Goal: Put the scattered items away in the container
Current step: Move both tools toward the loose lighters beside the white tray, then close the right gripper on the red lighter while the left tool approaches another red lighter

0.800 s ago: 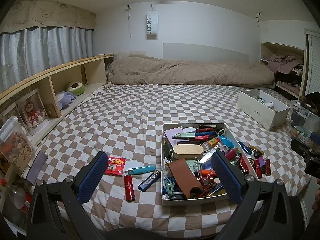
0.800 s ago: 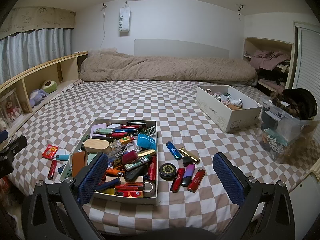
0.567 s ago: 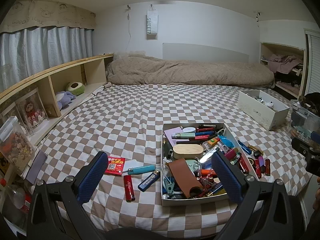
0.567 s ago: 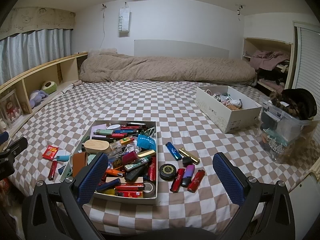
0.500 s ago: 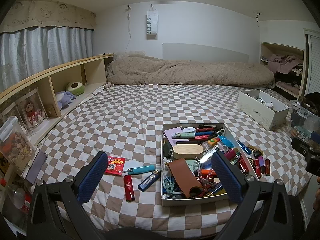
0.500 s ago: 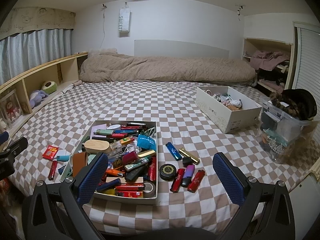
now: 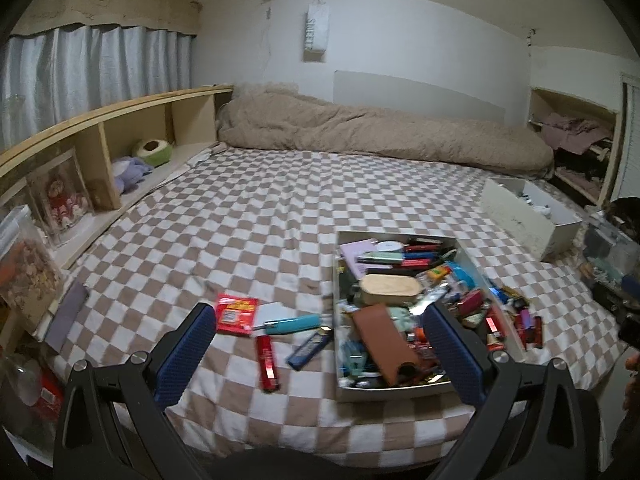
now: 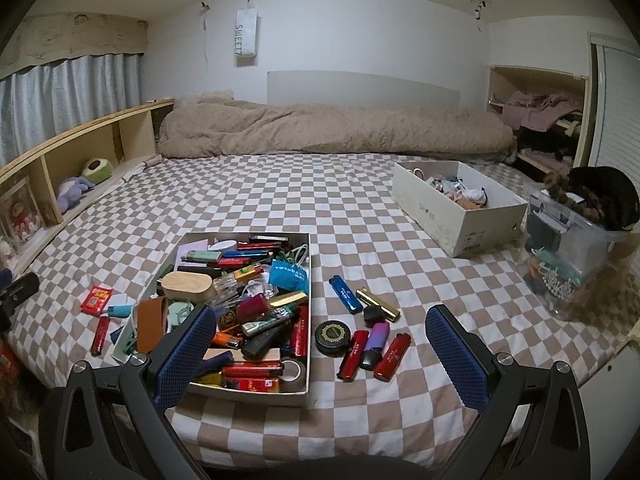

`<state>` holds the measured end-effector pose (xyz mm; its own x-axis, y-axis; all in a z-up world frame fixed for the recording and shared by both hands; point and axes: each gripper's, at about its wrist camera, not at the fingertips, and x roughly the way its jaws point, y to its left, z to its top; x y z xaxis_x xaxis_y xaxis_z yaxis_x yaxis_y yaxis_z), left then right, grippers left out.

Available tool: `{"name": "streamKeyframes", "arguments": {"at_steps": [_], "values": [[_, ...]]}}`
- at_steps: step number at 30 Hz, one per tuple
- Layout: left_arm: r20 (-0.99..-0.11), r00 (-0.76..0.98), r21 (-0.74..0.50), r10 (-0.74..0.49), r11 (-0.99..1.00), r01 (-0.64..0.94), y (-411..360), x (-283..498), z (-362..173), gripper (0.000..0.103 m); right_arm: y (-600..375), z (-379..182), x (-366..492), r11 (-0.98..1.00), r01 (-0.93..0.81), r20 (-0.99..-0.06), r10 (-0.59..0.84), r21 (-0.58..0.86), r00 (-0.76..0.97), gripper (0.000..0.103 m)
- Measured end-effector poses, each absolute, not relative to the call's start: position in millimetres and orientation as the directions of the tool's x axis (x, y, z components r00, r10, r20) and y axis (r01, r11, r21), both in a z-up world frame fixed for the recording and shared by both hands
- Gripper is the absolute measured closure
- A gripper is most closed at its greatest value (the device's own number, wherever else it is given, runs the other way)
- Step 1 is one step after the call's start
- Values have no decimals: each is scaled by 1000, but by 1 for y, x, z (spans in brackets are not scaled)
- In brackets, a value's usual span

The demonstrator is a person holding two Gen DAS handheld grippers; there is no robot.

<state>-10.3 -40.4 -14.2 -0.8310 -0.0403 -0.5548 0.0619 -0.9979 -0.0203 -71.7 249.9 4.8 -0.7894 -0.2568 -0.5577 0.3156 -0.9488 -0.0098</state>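
A rumpled beige duvet (image 8: 332, 130) lies across the upper middle. A white shoebox (image 8: 460, 206) sits at right, beside a clear plastic bin (image 8: 576, 264). Wooden shelving (image 7: 104, 136) lines the left.

Three boxes (image 8: 248, 390) (image 8: 456, 216) (image 8: 568, 268); nine loose items (image 8: 345, 294).

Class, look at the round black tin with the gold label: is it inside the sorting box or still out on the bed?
Out. The round black tin lies on the checkered cover just right of the box, beside loose lighters.
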Motion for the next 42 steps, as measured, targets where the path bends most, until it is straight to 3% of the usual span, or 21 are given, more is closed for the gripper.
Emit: {"name": "streamKeyframes", "arguments": {"at_steps": [10,14,18,24,28,39,42], "values": [[-641,-763,-56,-83,-986,155,-99,-23,-45,0,267,-11,-95,-947,320,-559,-264,-3,-786,0],[-690,-722,-78,-53,-986,147,-109,-31,-61,0,272,-23,-108,-943,332,-623,-256,-8,-740,0],[-724,-684,-4,-87,-991,130,-109,-38,-75,0,279,-38,-120,-927,371,-681,-234,-59,-693,0],[-721,-662,199,-204,-976,85,-106,-47,-99,0,291,-68,-141,-888,385,-743,-78,-250,-664,0],[-760,-622,211,-189,-977,39,-107,-57,-118,0,296,-93,-158,-841,465,-799,-69,-275,-598,0],[-867,-460,264,-190,-959,-102,-106,-108,-163,0,278,-152,-210,-808,562,-938,-35,-177,-345,0],[-888,-433,220,-154,-970,-107,-113,-116,-168,0,287,-159,-221,-830,537,-952,-27,-148,-304,0]]}}
